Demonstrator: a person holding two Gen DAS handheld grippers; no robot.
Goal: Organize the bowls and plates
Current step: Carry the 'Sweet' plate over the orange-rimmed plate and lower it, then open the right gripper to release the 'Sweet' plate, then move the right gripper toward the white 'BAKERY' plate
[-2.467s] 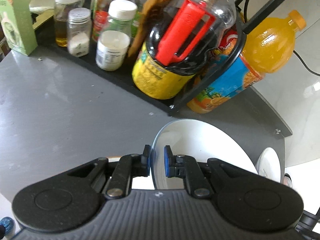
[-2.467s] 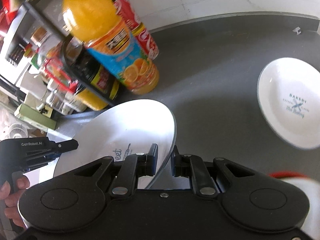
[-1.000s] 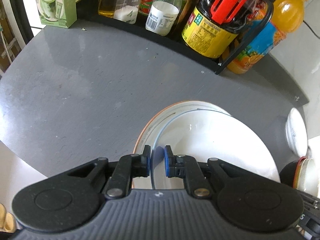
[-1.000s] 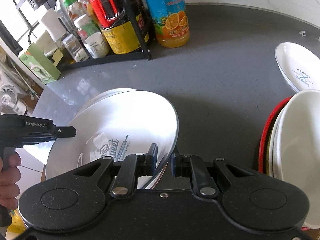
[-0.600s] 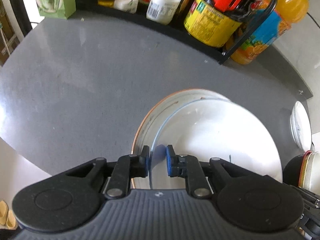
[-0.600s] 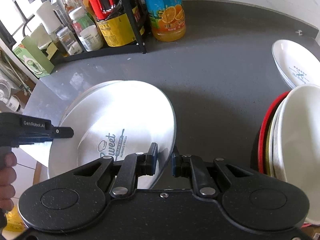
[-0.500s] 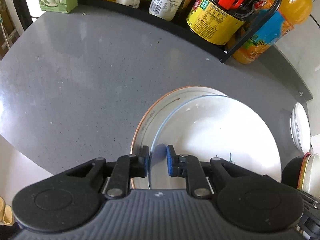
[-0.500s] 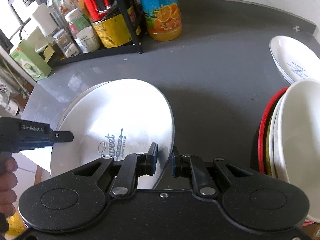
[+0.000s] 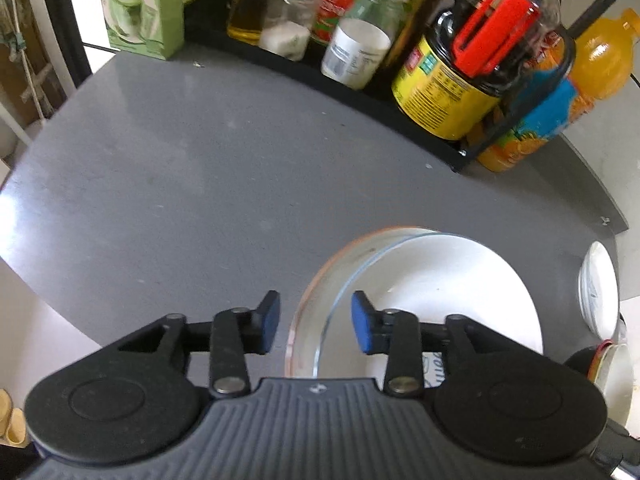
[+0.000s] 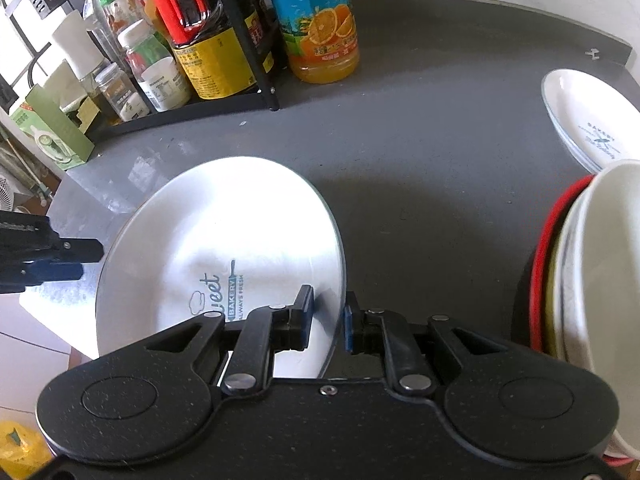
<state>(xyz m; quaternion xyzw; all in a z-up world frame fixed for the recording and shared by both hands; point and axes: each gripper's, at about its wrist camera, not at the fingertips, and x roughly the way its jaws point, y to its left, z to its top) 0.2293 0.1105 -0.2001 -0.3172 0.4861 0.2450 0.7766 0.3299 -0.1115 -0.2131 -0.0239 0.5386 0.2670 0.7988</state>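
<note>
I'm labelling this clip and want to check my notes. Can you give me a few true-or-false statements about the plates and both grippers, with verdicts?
1. The left gripper is open, its pads apart on either side of the plate rims. True.
2. The white plate with the blue bakery print is held high above the counter. False: it lies on an orange-rimmed plate on the grey counter.
3. The right gripper straddles the printed plate's rim. True, with a small gap showing at each pad.
4. The orange juice bottle lies on its side. False: it stands upright beside the black rack.
5. A stack of bowls shows at the right wrist view's right edge. True.
</note>
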